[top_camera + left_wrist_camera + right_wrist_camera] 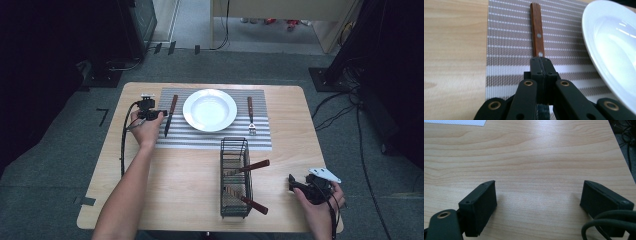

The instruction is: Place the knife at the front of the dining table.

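Wooden table (pixel 190 175) under me carries a striped placemat (pixel 215 140) with a white plate (pixel 210 110) at its middle. My left gripper (pixel 541 62) has its jaws pressed together on the knife (pixel 170 115), which lies left of the plate, long axis running away from me, wooden handle at the far end. My right gripper (pixel 539 202) rests near the table's right corner, jaws spread wide, beside the wire basket (pixel 235 177).
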### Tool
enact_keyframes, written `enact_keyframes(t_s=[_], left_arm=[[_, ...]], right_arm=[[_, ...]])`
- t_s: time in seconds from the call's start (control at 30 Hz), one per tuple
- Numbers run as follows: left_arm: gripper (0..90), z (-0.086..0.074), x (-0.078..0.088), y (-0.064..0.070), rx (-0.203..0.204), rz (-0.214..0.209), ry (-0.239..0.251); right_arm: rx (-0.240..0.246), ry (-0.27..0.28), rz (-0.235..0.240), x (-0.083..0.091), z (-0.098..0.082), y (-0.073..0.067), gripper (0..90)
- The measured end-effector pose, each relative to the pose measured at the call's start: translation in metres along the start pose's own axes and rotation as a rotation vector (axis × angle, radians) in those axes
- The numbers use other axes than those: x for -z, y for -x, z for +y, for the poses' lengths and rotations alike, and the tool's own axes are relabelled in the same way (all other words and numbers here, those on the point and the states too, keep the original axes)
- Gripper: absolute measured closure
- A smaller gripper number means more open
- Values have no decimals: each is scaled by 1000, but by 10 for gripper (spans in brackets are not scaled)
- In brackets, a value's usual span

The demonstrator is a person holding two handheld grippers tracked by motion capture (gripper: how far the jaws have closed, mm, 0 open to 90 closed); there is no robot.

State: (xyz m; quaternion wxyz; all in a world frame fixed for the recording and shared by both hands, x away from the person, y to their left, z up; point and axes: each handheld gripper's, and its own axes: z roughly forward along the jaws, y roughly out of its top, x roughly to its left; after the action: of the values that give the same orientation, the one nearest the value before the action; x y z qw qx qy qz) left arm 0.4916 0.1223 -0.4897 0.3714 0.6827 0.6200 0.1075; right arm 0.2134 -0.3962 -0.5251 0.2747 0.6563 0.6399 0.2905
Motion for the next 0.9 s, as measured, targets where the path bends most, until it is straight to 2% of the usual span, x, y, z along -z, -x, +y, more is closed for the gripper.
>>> enact_keyframes(t_s=[0.17, 0.3, 0.37, 0.9], left_arm=[[900, -9, 2, -2, -14, 0, -21], [900, -16, 2, -2, -42, 21, -46], [900, -19, 2, -2, -41, 12, -54], [900, -25, 5, 1, -60, 13, -53]], right_arm=[[1, 0, 0, 0, 0, 0, 133], [0, 0, 0, 0, 0, 0, 133], [0, 0, 0, 0, 0, 0, 133], [1, 1, 0, 0, 0, 0, 133]])
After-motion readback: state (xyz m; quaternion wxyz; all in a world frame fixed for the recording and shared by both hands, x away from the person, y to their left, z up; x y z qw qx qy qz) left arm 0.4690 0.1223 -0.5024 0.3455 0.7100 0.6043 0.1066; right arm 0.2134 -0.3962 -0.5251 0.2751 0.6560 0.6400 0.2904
